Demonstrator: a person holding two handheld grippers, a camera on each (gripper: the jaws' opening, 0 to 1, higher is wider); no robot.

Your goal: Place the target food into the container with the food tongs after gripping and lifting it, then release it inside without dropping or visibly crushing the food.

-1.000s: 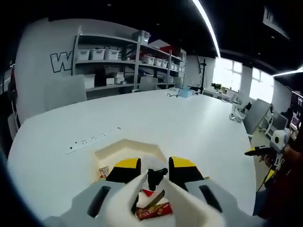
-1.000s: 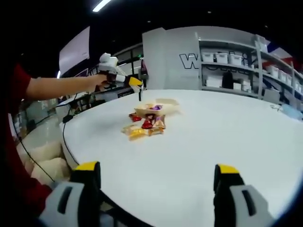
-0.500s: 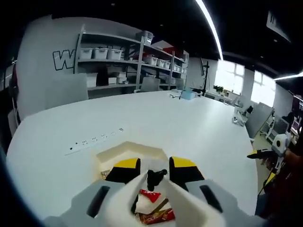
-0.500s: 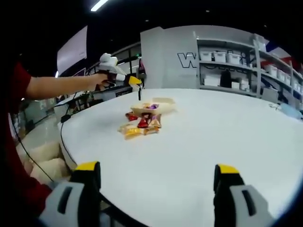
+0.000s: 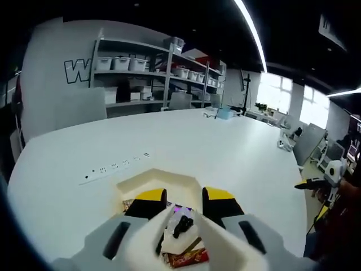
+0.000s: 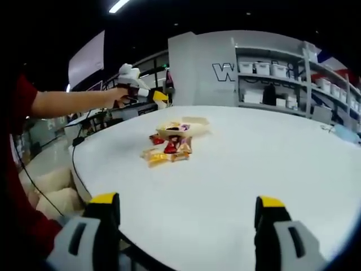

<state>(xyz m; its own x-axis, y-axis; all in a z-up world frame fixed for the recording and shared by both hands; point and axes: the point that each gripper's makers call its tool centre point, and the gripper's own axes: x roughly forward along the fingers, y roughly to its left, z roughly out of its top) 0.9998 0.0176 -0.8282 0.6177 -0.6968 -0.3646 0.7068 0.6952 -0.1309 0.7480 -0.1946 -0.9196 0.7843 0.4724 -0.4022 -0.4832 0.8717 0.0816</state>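
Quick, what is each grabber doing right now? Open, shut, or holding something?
Left gripper: cannot be told; a black piece lies in the cream container just ahead of it.
Right gripper: open, holding nothing.

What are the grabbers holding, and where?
The left hand-held gripper squeezes the white food tongs by their arms; the tongs look empty. The right hand-held gripper is open and holds nothing.

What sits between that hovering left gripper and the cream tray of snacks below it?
Nothing visible blocks the way. In the right gripper view the left gripper hangs above the tray with open air between. In the left gripper view a dark piece lies beyond its tips, apparently in the tray.
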